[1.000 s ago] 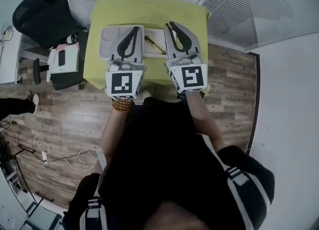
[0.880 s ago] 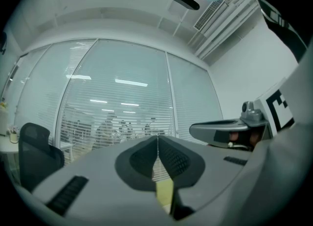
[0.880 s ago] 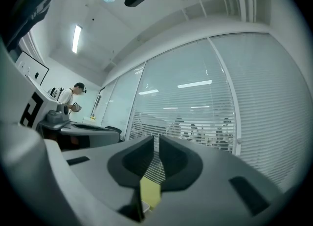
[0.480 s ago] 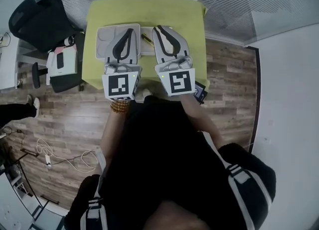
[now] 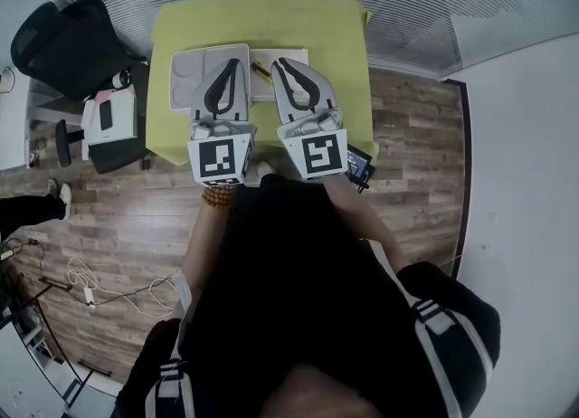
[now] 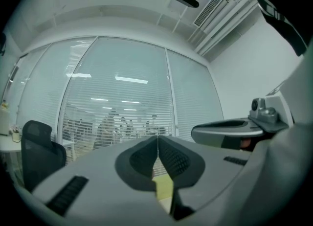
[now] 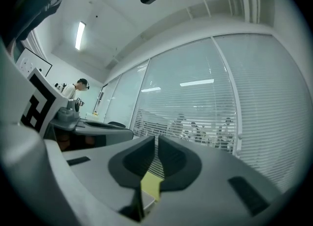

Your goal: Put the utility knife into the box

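Utility knife (image 5: 262,71) lies just right of the box (image 5: 184,74). Over the box, left gripper (image 5: 234,61) jaws pressed together; right gripper (image 5: 280,61), beyond the knife, jaws just closing, a sliver apart, empty.

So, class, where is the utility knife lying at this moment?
In the head view, the utility knife lies on a white sheet on the green table, just to the right of the white box.

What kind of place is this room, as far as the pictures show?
Most likely an office: glass partition walls with slatted blinds enclose it, a black swivel chair stands beside the green-covered table, and other people show dimly behind the blinds.
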Action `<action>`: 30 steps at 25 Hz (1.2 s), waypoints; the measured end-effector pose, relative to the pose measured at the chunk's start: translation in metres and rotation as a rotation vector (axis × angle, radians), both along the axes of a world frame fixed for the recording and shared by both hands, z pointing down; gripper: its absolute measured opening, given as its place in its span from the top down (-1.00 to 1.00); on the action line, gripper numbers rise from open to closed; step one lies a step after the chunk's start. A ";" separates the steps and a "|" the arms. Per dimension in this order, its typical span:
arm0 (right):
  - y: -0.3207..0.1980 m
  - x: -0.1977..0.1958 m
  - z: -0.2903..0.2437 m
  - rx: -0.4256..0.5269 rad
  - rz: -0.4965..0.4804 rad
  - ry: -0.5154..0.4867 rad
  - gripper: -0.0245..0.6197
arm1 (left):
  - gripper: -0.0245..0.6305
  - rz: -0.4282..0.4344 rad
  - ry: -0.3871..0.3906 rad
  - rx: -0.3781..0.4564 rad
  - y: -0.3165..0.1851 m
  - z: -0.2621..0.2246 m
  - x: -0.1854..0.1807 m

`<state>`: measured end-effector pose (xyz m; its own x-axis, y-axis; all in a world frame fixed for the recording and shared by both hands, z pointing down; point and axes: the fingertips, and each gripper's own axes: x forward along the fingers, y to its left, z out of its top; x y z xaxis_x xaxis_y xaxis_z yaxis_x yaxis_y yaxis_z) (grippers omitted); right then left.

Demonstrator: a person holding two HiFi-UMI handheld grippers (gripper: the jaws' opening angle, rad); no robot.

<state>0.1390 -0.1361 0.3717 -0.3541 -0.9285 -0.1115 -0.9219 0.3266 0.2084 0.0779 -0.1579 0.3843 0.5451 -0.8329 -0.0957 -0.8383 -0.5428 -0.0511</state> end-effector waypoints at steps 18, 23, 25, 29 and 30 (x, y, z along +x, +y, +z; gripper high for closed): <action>-0.003 0.006 0.030 -0.073 0.003 -0.003 0.92 | 0.88 -0.024 -0.063 0.025 0.002 0.020 0.004; -0.007 0.006 0.035 -0.091 0.001 -0.020 0.92 | 0.88 -0.025 -0.075 0.026 0.000 0.021 0.003; -0.010 0.006 0.037 -0.101 0.001 -0.024 0.92 | 0.88 -0.022 -0.088 0.021 -0.002 0.024 0.002; -0.014 0.006 0.041 -0.115 0.003 -0.031 0.92 | 0.88 -0.018 -0.097 0.015 -0.005 0.028 0.002; -0.014 0.007 0.041 -0.116 0.004 -0.034 0.92 | 0.88 -0.019 -0.096 0.015 -0.006 0.028 0.003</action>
<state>0.1456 -0.1502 0.4130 -0.3484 -0.9372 -0.0154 -0.9291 0.3431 0.1380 0.0806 -0.1635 0.4124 0.5368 -0.8418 -0.0565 -0.8391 -0.5257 -0.1395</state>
